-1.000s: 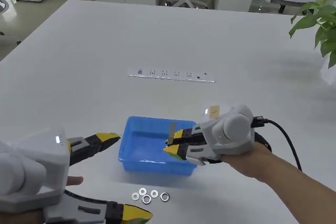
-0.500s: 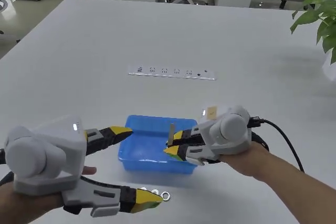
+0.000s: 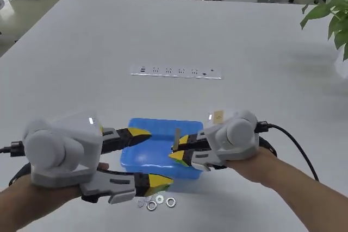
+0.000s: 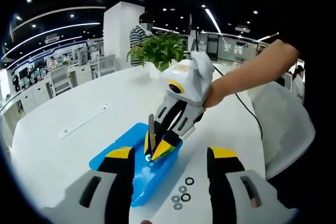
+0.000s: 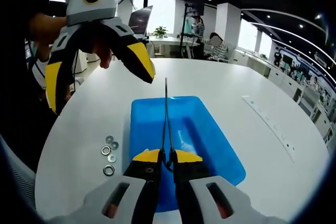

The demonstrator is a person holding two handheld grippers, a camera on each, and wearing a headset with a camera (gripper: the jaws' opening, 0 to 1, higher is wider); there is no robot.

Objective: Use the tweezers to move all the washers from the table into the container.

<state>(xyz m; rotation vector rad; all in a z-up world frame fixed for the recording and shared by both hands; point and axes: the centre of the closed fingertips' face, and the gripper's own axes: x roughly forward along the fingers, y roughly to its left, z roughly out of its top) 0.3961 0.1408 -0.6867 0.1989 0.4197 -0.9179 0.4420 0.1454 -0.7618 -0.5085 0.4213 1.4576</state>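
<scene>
Small silver metal washers (image 3: 157,203) lie clustered on the white table (image 3: 244,42), just before the shallow blue plastic container (image 3: 163,124), which looks empty; the left gripper (image 3: 157,156), jaws spread wide, has swung in above them; the right gripper (image 3: 175,152) stays pressed on the thin metal tweezers (image 3: 178,137) over the container; likely a re-grip, so picking hasn't begun; beyond, a white power strip (image 3: 175,72).

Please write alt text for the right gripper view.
The right gripper, shut on thin metal tweezers, holds them above a blue rectangular plastic container on a white table. Several small metal washers lie left of it.
</scene>
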